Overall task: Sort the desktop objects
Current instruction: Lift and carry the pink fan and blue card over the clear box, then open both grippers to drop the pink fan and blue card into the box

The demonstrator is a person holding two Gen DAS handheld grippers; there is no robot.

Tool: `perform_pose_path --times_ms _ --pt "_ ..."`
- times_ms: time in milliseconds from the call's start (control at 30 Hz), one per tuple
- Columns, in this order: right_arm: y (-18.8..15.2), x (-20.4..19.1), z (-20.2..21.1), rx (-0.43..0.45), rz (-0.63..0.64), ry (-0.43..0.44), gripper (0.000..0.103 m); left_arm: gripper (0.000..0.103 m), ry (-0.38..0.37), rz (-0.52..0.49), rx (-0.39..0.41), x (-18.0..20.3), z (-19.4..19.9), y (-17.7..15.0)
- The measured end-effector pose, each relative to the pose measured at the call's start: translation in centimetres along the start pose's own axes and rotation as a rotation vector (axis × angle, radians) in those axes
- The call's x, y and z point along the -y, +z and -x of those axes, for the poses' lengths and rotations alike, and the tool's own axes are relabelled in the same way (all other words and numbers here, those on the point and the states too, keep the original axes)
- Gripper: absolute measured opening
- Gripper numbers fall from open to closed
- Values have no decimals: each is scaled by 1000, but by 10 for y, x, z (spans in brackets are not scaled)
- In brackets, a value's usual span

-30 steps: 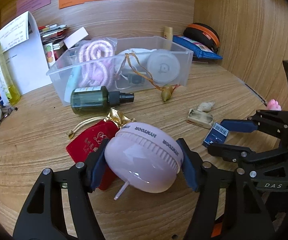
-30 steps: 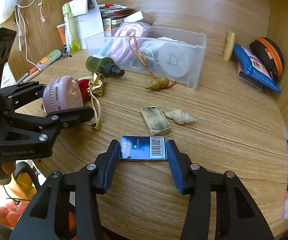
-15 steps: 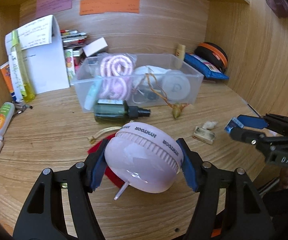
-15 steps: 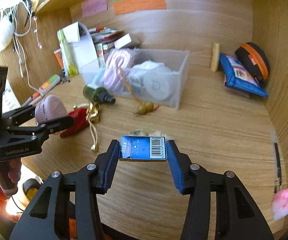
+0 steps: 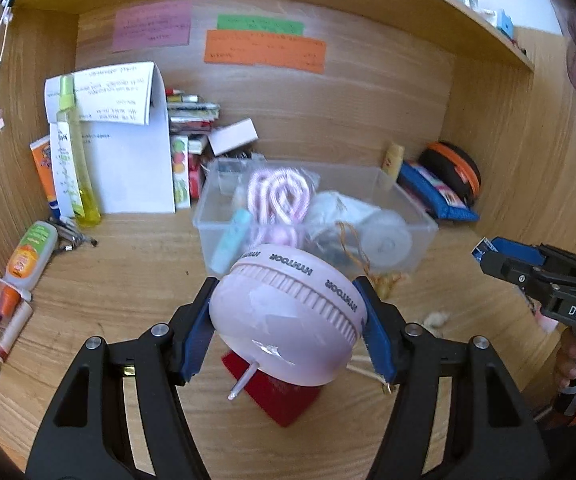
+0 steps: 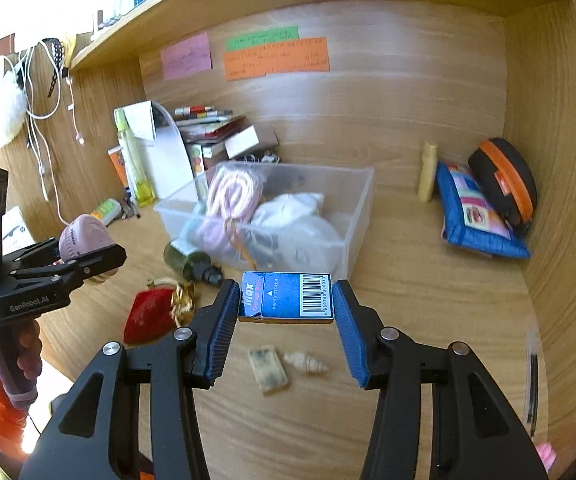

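Observation:
My left gripper (image 5: 288,332) is shut on a round pink device (image 5: 288,316) and holds it well above the desk; it also shows in the right wrist view (image 6: 83,236). My right gripper (image 6: 285,300) is shut on a small blue box with a barcode (image 6: 285,298), raised above the desk. A clear plastic bin (image 6: 352,220) with a pink coiled cable (image 6: 231,192) and white items stands behind both. A red pouch (image 6: 147,314) with gold tie, a green bottle (image 6: 187,262), a small eraser-like block (image 6: 267,368) and a shell (image 6: 306,362) lie on the desk.
A blue pouch (image 6: 476,212) and a black-orange case (image 6: 504,184) lie at the right wall. Papers, books and a yellow bottle (image 5: 71,160) stand at the back left. Tubes and pens (image 5: 27,256) lie at the left. A shelf runs overhead.
Both grippers have risen away from the desk with their objects held; the desk and bin now look farther off and more of the back wall shows.

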State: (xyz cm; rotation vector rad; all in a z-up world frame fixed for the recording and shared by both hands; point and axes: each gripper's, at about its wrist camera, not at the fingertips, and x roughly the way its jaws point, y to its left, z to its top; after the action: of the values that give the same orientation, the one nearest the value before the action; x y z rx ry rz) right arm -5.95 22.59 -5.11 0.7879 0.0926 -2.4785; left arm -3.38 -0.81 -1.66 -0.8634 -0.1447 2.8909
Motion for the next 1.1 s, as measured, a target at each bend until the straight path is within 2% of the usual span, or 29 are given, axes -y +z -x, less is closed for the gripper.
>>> perform_pose_path --times_ms 267,833,1100 --pt "27 4 -16 26 0 44 44 65 11 28 16 -12 -11 24" --pt "71 2 -68 4 16 95 44 65 -6 43 57 -18 -41 73" --pt "78 3 -98 -39 22 91 44 65 -18 44 -3 -20 -79 80"
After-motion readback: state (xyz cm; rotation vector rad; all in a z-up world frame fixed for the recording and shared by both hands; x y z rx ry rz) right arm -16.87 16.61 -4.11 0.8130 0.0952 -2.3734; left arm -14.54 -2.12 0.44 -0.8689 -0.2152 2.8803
